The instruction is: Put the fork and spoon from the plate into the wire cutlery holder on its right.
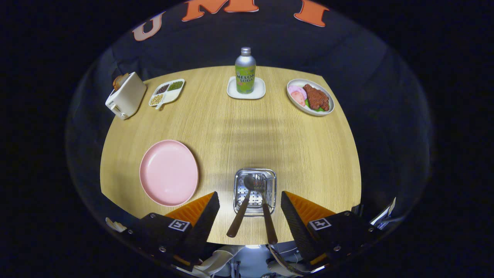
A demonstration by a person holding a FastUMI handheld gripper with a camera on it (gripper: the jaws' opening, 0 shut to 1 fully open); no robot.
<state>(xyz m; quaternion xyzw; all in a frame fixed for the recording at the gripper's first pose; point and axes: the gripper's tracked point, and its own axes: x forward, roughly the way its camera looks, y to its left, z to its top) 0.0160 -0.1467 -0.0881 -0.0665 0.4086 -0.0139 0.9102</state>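
Fingers: the gripper [250, 210] is spread wide, holding nothing, one finger on each side of the holder.
Wire cutlery holder [255, 191]: near the counter's [270, 135] front edge, between the fingers.
Spoon [241, 208] and fork [266, 216]: heads down in the holder, brown handles leaning out over the front edge.
Pink plate [168, 172]: bare, front left of the counter.
Far edge: toaster [126, 95], divided dish [166, 92], bottle [245, 71] on a coaster, food plate [310, 97].
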